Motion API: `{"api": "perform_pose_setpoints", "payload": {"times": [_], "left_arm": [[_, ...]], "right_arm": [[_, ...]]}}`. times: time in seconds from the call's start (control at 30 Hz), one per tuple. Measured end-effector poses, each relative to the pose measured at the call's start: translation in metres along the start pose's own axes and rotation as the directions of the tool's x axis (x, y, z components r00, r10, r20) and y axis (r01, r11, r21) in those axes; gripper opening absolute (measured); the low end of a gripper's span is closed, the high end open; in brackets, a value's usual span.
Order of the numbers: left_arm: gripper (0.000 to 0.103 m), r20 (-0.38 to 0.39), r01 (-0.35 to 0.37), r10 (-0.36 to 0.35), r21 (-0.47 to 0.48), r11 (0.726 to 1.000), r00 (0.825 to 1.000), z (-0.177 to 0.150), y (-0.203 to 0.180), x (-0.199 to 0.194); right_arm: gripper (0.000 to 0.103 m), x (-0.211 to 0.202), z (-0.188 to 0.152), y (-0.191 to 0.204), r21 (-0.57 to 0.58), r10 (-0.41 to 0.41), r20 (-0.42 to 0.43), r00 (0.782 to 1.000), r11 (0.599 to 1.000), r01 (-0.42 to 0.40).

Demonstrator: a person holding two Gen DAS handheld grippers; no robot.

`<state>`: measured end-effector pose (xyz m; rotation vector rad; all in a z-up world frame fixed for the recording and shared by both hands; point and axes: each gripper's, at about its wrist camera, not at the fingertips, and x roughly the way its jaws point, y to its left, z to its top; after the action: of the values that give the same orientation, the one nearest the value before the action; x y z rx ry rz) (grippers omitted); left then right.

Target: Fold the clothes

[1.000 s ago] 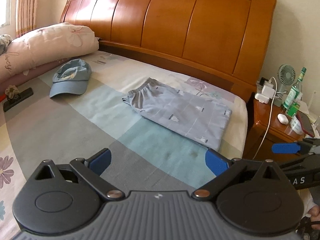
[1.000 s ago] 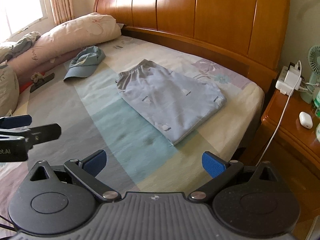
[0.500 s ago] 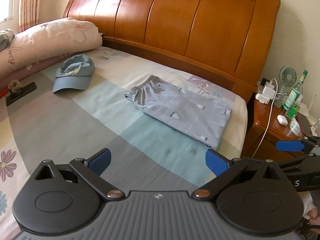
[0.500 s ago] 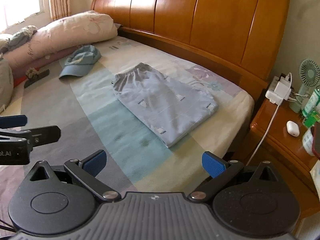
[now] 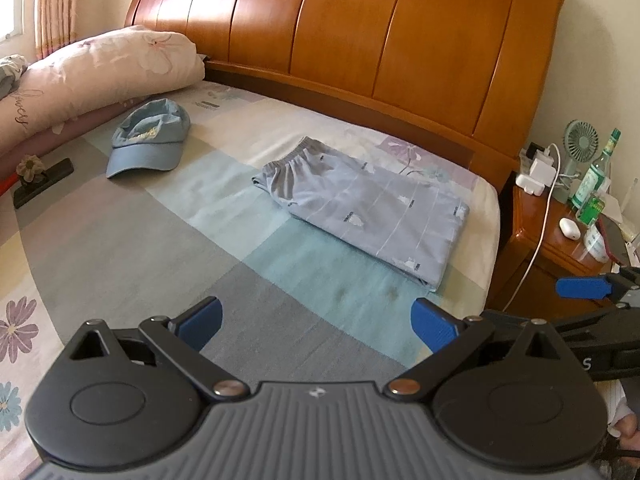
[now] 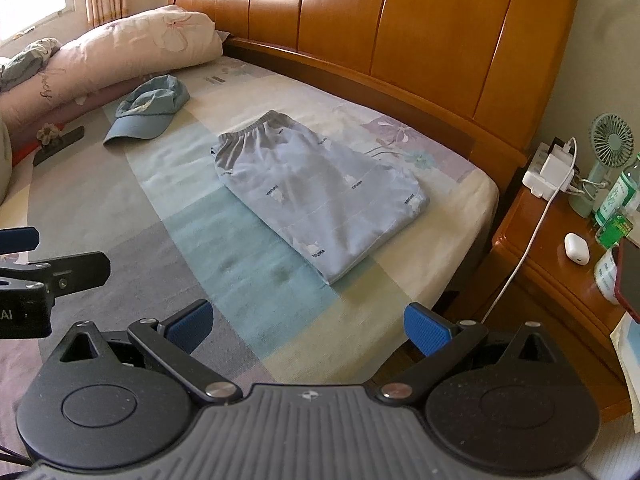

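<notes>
The shorts (image 5: 362,210) lie folded flat in a neat rectangle on the bed (image 5: 132,248), toward its right edge, waistband pointing to the far left and the folded end toward the near right. They rest on the patchwork sheet, well short of the headboard (image 5: 360,36) and apart from every other item. The left gripper (image 5: 316,322) hovers over the near part of the bed with its fingers spread wide; nothing sits between the blue pads (image 5: 200,320). The right gripper (image 6: 306,322) hangs level beside it, likewise fully spread and holding nothing, its pads (image 6: 426,330) over the near right edge of the mattress. Neither gripper touches the shorts, which lie well beyond both. A blue cap (image 5: 150,142) sits to the far left of the shorts, brim toward the near side, just beside a pink floral pillow (image 5: 100,72) stacked along the left. A small dark item with a flower (image 5: 40,174) lies near the left edge. To the right of the bed stands a nightstand (image 6: 560,264) carrying a charger (image 6: 554,172) with a white cable, a green fan (image 6: 610,142), a green bottle (image 5: 598,172) and a white earbud case (image 6: 576,248).
</notes>
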<state>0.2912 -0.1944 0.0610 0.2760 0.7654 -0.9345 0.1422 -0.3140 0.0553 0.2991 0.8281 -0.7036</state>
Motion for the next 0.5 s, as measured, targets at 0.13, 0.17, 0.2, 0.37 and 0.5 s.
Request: {"api": "perform_pose_setpoints", "payload": {"times": [0.13,0.17,0.2,0.37,0.5], "left_arm": [[0.100,-0.005,0.002,-0.002,0.002,1.000,1.000,0.0014,-0.0014,0.0022],[0.100,-0.005,0.002,-0.002,0.003,1.000,1.000,0.0016,-0.0019,0.0025],[0.100,-0.005,0.003,-0.003,0.004,1.000,1.000,0.0019,-0.0023,0.0029],[0.100,-0.011,0.008,-0.008,0.000,1.000,1.000,0.0032,-0.0046,0.0063],[0.100,-0.013,0.009,-0.009,0.007,1.000,1.000,0.0048,-0.0088,0.0090]], "right_arm": [[0.103,0.0017,0.0010,-0.0007,-0.004,0.002,-0.003,1.000,1.000,-0.002],[0.103,0.0018,0.0012,-0.0010,-0.004,0.002,-0.003,1.000,1.000,-0.002],[0.103,0.0023,0.0016,-0.0016,-0.004,0.003,-0.003,1.000,1.000,-0.003],[0.103,0.0034,0.0020,-0.0041,-0.004,0.004,0.000,1.000,1.000,-0.004],[0.103,0.0062,0.0028,-0.0077,-0.003,0.007,-0.004,1.000,1.000,-0.007]]}}
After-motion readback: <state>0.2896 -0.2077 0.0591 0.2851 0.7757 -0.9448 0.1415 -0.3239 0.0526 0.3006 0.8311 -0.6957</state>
